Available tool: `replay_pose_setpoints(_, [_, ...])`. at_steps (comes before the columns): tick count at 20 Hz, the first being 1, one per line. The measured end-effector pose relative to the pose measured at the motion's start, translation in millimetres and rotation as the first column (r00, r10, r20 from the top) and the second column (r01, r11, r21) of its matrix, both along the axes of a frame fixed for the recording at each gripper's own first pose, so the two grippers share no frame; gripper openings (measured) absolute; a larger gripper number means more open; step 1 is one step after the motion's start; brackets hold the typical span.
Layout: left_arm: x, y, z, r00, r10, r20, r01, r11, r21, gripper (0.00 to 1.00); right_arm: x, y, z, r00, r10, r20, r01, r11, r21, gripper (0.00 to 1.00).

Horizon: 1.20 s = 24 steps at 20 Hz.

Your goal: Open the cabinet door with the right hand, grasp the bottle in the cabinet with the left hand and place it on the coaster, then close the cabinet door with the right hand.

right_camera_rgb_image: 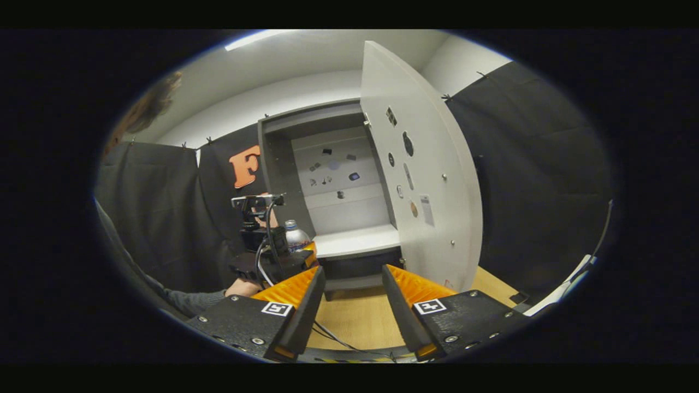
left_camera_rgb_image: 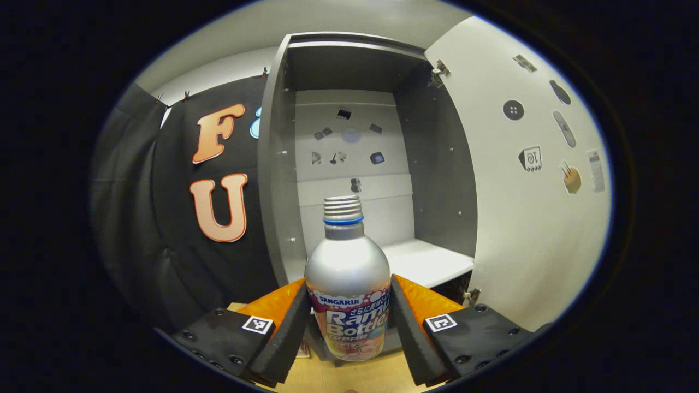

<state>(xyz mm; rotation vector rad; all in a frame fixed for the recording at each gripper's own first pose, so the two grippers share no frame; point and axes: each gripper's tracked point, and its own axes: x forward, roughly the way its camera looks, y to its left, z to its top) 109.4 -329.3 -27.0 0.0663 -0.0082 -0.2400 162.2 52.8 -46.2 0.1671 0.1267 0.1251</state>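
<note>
Bottle pinched in the left gripper, just outside the open cabinet.

The cabinet (left_camera_rgb_image: 349, 164) stands open, its door (left_camera_rgb_image: 524, 207) swung wide to the right and its white shelf (left_camera_rgb_image: 426, 262) bare. The bottle (left_camera_rgb_image: 349, 284) is upright over the wooden table (left_camera_rgb_image: 338, 376), in front of the shelf, with both fingers of the left gripper (left_camera_rgb_image: 349, 322) pressing its sides. The right gripper (right_camera_rgb_image: 352, 297) hangs spread, nothing between its fingers, facing the cabinet.
</note>
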Motion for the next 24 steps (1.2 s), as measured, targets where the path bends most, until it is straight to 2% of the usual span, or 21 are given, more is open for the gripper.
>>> replay_pose_setpoints(1, [-10, 7, -18, 0.999, 0.006, -0.034, -0.006, 1.000, -0.002, 0.86, -2, 4, -6, 1.000, 0.013, -0.015, -0.013, 1.000, 0.014, 0.66])
replay_pose_setpoints(2, [-17, 13, -39, 0.998, 0.014, -0.065, -0.014, 1.000, -0.001, 0.86, -4, 5, -15, 0.999, 0.022, -0.034, -0.021, 1.000, 0.023, 0.71])
replay_pose_setpoints(3, [-25, 22, -58, 0.996, 0.026, -0.091, -0.026, 1.000, 0.005, 0.86, -6, 6, -23, 0.998, 0.030, -0.052, -0.029, 0.999, 0.026, 0.66])
replay_pose_setpoints(5, [-34, 39, -94, 0.990, 0.065, -0.124, -0.062, 0.998, 0.025, 0.86, -8, 7, -38, 0.995, 0.040, -0.092, -0.037, 0.999, 0.030, 0.66])
replay_pose_setpoints(6, [-37, 44, -113, 0.987, 0.070, -0.145, -0.067, 0.997, 0.030, 0.86, -9, 7, -46, 0.993, 0.046, -0.111, -0.042, 0.998, 0.036, 0.71])
replay_pose_setpoints(7, [-40, 48, -131, 0.982, 0.078, -0.170, -0.074, 0.997, 0.032, 0.86, -8, 7, -52, 0.991, 0.051, -0.125, -0.046, 0.998, 0.040, 0.66])
replay_pose_setpoints(8, [-42, 54, -149, 0.978, 0.090, -0.190, -0.084, 0.996, 0.040, 0.86, -7, 8, -58, 0.989, 0.057, -0.138, -0.052, 0.998, 0.040, 0.66])
replay_pose_setpoints(9, [-45, 61, -166, 0.972, 0.103, -0.213, -0.094, 0.994, 0.051, 0.86, -5, 8, -64, 0.986, 0.059, -0.157, -0.054, 0.998, 0.038, 0.72])
replay_pose_setpoints(10, [-47, 67, -182, 0.967, 0.118, -0.228, -0.106, 0.992, 0.061, 0.86, -3, 9, -72, 0.982, 0.065, -0.177, -0.060, 0.998, 0.037, 0.67])
replay_pose_setpoints(12, [-51, 77, -210, 0.955, 0.133, -0.266, -0.121, 0.991, 0.063, 0.87, -1, 11, -88, 0.973, 0.073, -0.217, -0.068, 0.997, 0.029, 0.70])
replay_pose_setpoints(19, [-61, 94, -267, 0.917, 0.170, -0.360, -0.157, 0.985, 0.065, 0.87, 13, 25, -112, 0.954, 0.118, -0.277, -0.114, 0.993, 0.030, 0.70])
replay_pose_setpoints(24, [-67, 102, -294, 0.902, 0.180, -0.392, -0.163, 0.984, 0.078, 0.87, 19, 32, -131, 0.939, 0.134, -0.317, -0.129, 0.991, 0.034, 0.70])
